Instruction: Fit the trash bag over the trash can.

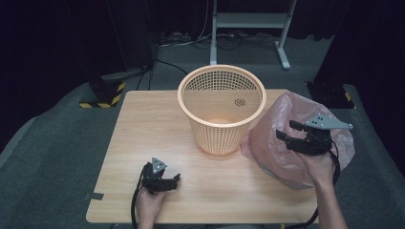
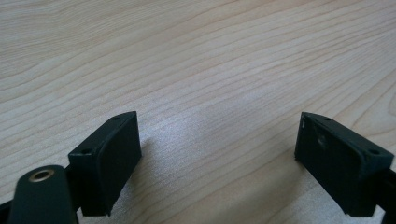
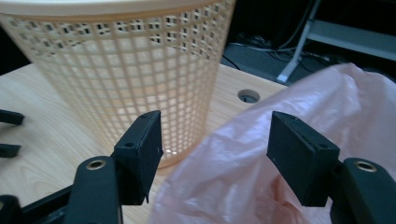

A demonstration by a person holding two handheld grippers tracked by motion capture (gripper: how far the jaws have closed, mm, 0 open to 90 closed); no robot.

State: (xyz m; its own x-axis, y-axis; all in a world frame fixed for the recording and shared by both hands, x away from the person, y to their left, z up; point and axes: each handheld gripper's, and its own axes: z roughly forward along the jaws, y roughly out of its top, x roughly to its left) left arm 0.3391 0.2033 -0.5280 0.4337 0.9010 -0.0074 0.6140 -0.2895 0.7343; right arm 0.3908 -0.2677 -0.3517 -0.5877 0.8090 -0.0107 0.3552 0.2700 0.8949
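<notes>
In the high view, the basket (image 1: 221,109) stood upright near the middle of the frame, on the far half of the table (image 1: 143,124). It was orange, with a mesh wall, and its open mouth faced up. The bag (image 1: 279,143) – pink, thin and crumpled – lay at the right of the frame, and its left edge touched the basket's foot or was just beside it; I could not tell which.

The right gripper (image 1: 290,131) was at the right of the frame, above the bag, with its tips pointing left toward the basket. In the right gripper view, the jaws stood wide apart and the fingers (image 3: 142,149) were spread. The bag (image 3: 243,168) filled the lower right of that frame and rose into the gap between the jaws, but the pads did not press on it. The basket (image 3: 121,70) filled the upper left of that frame, just behind the left jaw.

The left gripper (image 1: 166,180) was in the lower left part of the high view, low over the table and well apart from the basket and the bag. In the left gripper view, its fingers (image 2: 109,158) were also spread wide – between them there was bare wood of the table (image 2: 196,60)
</notes>
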